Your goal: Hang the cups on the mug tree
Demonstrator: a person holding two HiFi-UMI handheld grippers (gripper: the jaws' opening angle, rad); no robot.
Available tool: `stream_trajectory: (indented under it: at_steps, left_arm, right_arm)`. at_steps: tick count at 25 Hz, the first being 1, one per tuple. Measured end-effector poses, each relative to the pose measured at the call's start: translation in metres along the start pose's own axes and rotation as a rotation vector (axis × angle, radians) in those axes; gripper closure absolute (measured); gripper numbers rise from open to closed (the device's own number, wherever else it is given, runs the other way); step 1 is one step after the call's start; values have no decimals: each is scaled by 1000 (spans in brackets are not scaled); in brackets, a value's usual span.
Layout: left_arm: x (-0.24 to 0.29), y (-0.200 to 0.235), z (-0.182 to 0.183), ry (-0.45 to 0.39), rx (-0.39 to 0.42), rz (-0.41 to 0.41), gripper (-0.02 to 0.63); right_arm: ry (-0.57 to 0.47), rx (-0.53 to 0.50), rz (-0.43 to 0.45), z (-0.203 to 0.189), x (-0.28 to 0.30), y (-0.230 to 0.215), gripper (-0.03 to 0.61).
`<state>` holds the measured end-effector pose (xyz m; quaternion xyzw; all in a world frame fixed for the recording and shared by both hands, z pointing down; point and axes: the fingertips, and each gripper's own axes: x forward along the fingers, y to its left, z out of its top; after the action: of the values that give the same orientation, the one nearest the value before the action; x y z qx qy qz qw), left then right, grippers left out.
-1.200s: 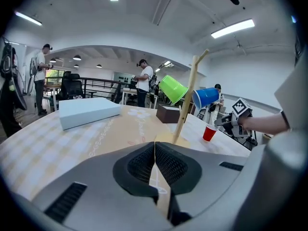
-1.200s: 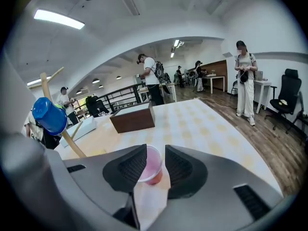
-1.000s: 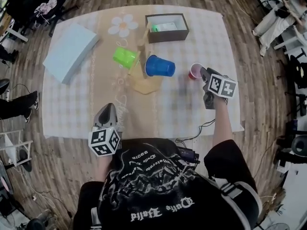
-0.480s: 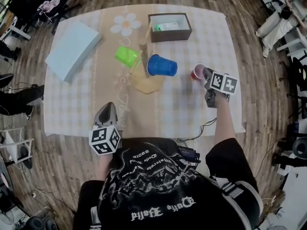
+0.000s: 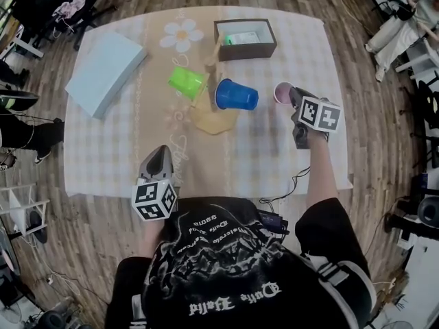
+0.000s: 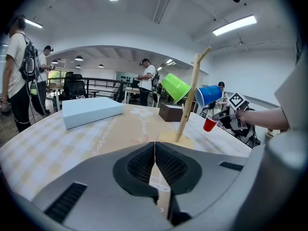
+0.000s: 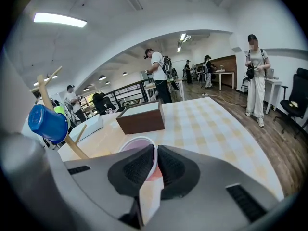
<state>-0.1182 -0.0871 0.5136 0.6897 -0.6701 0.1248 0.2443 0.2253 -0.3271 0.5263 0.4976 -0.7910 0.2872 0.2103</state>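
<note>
Already hanging on mug tree [image 5: 214,120]: green cup [image 5: 186,82], blue cup [image 5: 235,95]. Now pinching red cup [image 5: 281,92] rim with right hand-held gripper [image 7: 156,159], jaws just closing.

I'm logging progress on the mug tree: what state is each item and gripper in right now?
Green cup: hung on the mug tree, tilted.
Blue cup: hung on the tree, on its side.
Red cup: not hung; rim pinched between jaws.
Right gripper: jaws have just been closing, now gripping that rim.
Left gripper: jaws shut, empty.
Brown box: open.
</note>
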Motion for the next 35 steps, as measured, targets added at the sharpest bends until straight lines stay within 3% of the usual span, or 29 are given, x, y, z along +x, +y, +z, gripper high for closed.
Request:
stream_trajectory:
  at_steps: [20, 35]
  left_arm:
    - [-3, -4, 1, -15, -11, -25, 591]
    - [-19, 10, -9, -21, -48, 17, 591]
  right_arm:
    - [-254, -333, 138, 119, -47, 120, 540]
    - [-366, -501, 180, 157, -62, 200, 540]
